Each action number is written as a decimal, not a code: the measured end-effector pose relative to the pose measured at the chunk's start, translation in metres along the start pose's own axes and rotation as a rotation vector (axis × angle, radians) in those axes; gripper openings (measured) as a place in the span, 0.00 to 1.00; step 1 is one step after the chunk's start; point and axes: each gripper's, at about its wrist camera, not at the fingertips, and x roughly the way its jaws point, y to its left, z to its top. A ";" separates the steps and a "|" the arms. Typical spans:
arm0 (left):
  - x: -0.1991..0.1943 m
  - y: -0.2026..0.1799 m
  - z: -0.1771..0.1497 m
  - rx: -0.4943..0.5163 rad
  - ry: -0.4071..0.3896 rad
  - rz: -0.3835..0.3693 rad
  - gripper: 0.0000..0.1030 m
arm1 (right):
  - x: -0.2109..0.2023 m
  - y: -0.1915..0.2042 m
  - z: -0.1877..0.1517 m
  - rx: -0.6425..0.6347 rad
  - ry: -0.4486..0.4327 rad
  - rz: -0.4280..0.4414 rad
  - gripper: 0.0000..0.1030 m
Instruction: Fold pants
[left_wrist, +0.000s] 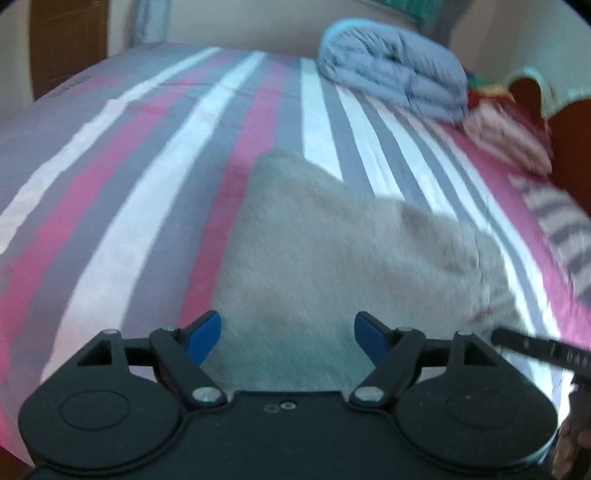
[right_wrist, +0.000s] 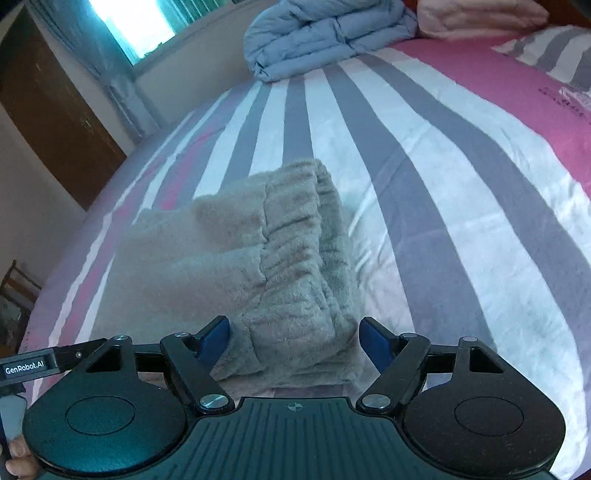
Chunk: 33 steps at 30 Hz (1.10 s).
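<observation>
Striped bedding in pink, grey and white covers the bed (right_wrist: 461, 192), which carries everything in view. My pants (right_wrist: 280, 266), a grey-beige fleece pair, lie on it already folded into a thick bundle, with the gathered waistband on top and toward my right side.

My left gripper (left_wrist: 288, 332) hovers over the near edge of the pants (left_wrist: 332, 258), jaws spread wide and holding nothing. My right gripper (right_wrist: 295, 338) sits just in front of the bundle's near corner, jaws likewise spread wide and empty; the fabric lies between the blue fingers (right_wrist: 375, 341) but I cannot tell whether they touch it.

Risks, as I judge them:
- The fleece is bulky and springy. Pinching only the top layer would peel the stack open.
- The layers look slightly offset at the waistband. A further fold could skew the stack.
- Dragging the bundle across the bedding could bunch the bedding and roll the lower layers.
- The left view is blurred, so my read of that edge is poor.

Clearance: open bedding lies to the left, right and beyond the pants. A folded blue quilt (right_wrist: 325, 37) sits well apart at the far side, next to a pink item (right_wrist: 480, 18) and a striped pillow (right_wrist: 554, 55). A brown door (right_wrist: 55, 122) stands past the bed's left edge.
</observation>
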 end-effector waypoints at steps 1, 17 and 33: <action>-0.001 0.005 0.005 -0.007 0.000 0.005 0.73 | -0.001 -0.001 0.002 -0.003 0.000 0.007 0.75; 0.050 0.033 0.017 -0.144 0.152 -0.040 0.65 | 0.044 -0.043 0.021 0.225 0.110 0.098 0.90; 0.113 -0.035 0.088 0.150 0.119 -0.099 0.08 | 0.082 0.070 0.062 -0.266 -0.025 0.023 0.22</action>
